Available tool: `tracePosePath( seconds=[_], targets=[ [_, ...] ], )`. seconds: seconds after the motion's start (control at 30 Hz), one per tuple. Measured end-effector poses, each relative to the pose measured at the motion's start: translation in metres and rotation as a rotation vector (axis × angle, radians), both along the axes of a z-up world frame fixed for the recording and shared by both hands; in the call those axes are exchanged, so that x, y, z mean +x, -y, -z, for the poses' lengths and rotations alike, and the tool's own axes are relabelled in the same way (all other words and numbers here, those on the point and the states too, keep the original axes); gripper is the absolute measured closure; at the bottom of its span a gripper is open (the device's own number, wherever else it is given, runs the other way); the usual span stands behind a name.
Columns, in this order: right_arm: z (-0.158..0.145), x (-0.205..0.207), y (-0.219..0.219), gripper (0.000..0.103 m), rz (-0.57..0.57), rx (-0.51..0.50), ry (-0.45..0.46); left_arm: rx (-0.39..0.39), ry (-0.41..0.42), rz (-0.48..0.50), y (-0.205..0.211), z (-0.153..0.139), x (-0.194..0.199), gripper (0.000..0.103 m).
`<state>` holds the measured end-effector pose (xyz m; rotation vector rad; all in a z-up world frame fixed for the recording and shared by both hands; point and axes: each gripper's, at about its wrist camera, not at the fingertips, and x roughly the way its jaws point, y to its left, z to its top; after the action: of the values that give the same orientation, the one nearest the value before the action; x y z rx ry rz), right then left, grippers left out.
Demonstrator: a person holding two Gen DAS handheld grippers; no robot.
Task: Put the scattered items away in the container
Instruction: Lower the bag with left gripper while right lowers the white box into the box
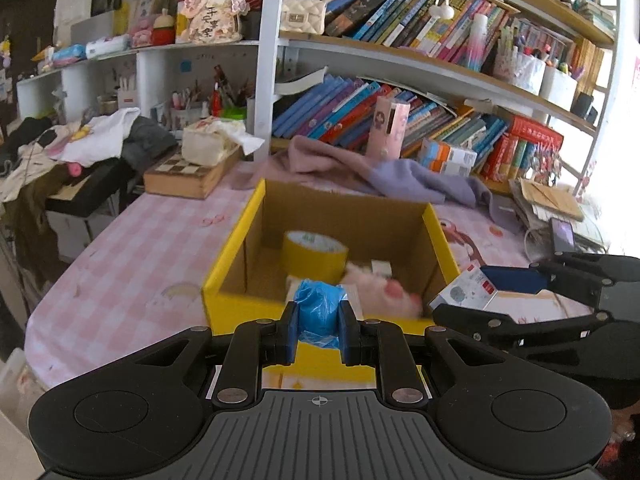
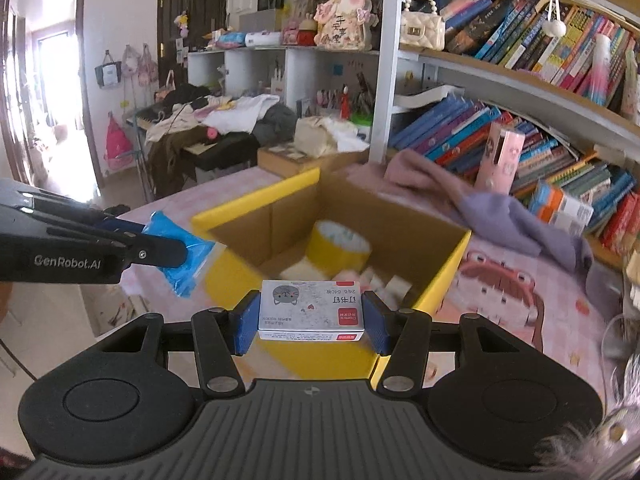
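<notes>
Small white cardboard box of staples (image 2: 311, 309), light and rigid, clamped across its short sides by the right gripper (image 2: 311, 322); crinkly blue plastic roll (image 1: 319, 309), soft, pinched in the left gripper (image 1: 319, 330). Both near yellow-rimmed cardboard box (image 1: 234, 248).

The box (image 1: 436, 236) stands on the table (image 1: 132, 248) in front of my two tongs, a roll of tape (image 1: 314, 254) inside it toward the back. My left tongs (image 1: 318, 326) hold a plastic roll (image 1: 318, 304) at its near wall; my right tongs (image 2: 310, 322), beside them, hold a small carton (image 2: 310, 310). A cloth (image 1: 404, 176) lies behind the box, before the bookshelf (image 1: 400, 64).
</notes>
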<state>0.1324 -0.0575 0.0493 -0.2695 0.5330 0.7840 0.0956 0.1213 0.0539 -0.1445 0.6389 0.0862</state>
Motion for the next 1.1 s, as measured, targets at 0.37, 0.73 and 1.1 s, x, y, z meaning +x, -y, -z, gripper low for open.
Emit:
tracePosePath(
  seconds=[0.37, 0.73, 1.1],
  targets=[
    [0.022, 0.087, -0.035, 0.052, -0.051, -0.111, 0.000, 0.059, -0.083, 0.069, -0.012, 0.005, 0.106, 0.085],
    [0.052, 0.160, -0.066, 0.052, -0.132, -0.269, -0.047, 0.033, -0.286, 0.135, -0.018, 0.044, 0.215, 0.085],
    [0.070, 0.184, -0.080, 0.051, -0.146, -0.322, -0.111, 0.031, -0.377, 0.120, -0.021, 0.071, 0.248, 0.080]
  ],
)
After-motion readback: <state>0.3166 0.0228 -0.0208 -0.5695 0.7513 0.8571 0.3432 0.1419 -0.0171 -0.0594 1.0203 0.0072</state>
